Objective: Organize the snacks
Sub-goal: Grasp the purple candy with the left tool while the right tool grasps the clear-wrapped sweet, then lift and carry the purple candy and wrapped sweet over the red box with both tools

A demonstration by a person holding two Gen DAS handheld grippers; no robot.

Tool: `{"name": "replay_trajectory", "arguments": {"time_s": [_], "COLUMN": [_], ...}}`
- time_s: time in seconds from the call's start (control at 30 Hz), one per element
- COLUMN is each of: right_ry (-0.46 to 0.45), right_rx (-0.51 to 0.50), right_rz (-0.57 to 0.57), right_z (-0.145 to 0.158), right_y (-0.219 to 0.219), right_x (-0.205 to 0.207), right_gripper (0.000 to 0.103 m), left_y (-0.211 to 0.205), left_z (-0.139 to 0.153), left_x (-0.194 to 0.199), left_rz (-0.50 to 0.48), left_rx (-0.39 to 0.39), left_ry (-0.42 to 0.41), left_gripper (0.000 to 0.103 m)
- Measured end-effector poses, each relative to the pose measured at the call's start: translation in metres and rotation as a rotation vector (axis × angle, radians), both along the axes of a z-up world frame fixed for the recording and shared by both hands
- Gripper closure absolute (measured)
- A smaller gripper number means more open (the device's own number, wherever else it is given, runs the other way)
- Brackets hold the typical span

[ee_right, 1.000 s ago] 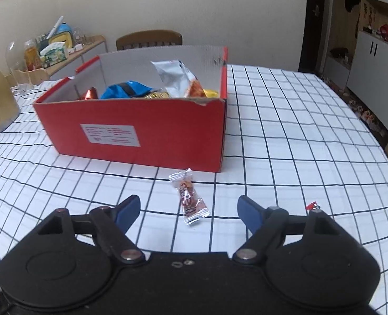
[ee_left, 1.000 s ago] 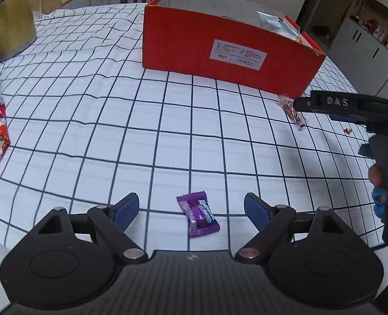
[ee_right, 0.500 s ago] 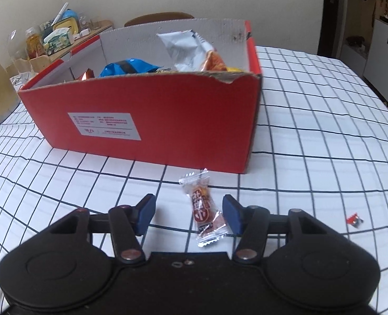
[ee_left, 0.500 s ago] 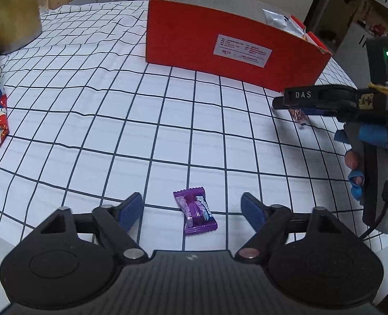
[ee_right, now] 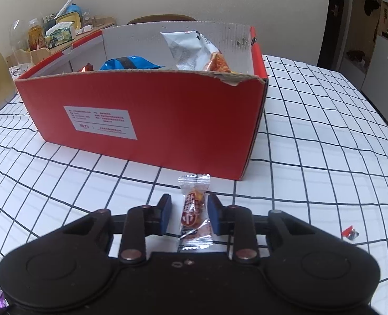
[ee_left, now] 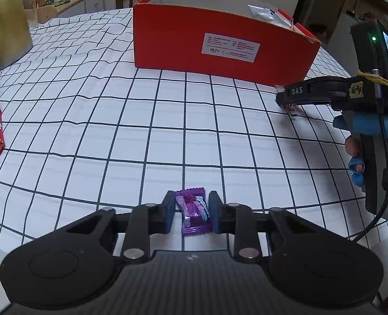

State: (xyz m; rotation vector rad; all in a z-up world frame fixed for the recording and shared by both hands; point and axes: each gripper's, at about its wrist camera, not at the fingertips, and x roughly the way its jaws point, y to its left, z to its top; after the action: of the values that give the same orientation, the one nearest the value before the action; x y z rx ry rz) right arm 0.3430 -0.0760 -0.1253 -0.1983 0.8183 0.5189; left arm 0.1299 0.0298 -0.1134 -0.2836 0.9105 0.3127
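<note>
Our desk point(ee_left: 94, 120) wears a white cloth ruled in black squares, and the red box point(ee_right: 151, 115) stands on it as our landmark, already holding a blue packet and a silver bag. In front of the box's long labelled wall, well apart from it toward us, lies the purple candy point(ee_left: 193, 211); our left gripper point(ee_left: 191, 211) has just been closing on it, and the pads now sit against both long sides of the wrapper, so we judge it grasped. Just in front of the box's right-hand near corner lies the red-brown candy point(ee_right: 194, 214) in its clear crimped wrapper, and our right gripper point(ee_right: 189, 212) has just been closing around it: the right pad touches the wrapper, while a thin gap seems to remain at the left pad, so we read it as nearly clenched on the sweet. Both candies lie with their long axes pointing toward the box, between the fingers, so each grip falls across the narrow width. The right hand is the nearer to the box; we judge its lift over the torn front rim the shorter trip.
</note>
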Motion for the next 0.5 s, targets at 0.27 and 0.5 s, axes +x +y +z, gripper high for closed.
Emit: {"name": "replay_trajectory", "arguments": {"time_s": [0.27, 0.5], "right_ry": [-0.007, -0.019], "right_rx": [0.036, 0.062], "right_rz": [-0.025, -0.025], "right_z": [0.002, 0.016], "right_y": [-0.009, -0.016], "right_x": [-0.009, -0.027], "right_gripper": [0.086, 0.086], "left_y": [0.009, 0.020], "left_z": [0.000, 0.004], "left_x": [-0.002, -0.005], "left_rz": [-0.010, -0.007], "left_rx": [-0.030, -0.053], "left_ry": [-0.027, -0.053], "left_gripper": [0.083, 0.084]}}
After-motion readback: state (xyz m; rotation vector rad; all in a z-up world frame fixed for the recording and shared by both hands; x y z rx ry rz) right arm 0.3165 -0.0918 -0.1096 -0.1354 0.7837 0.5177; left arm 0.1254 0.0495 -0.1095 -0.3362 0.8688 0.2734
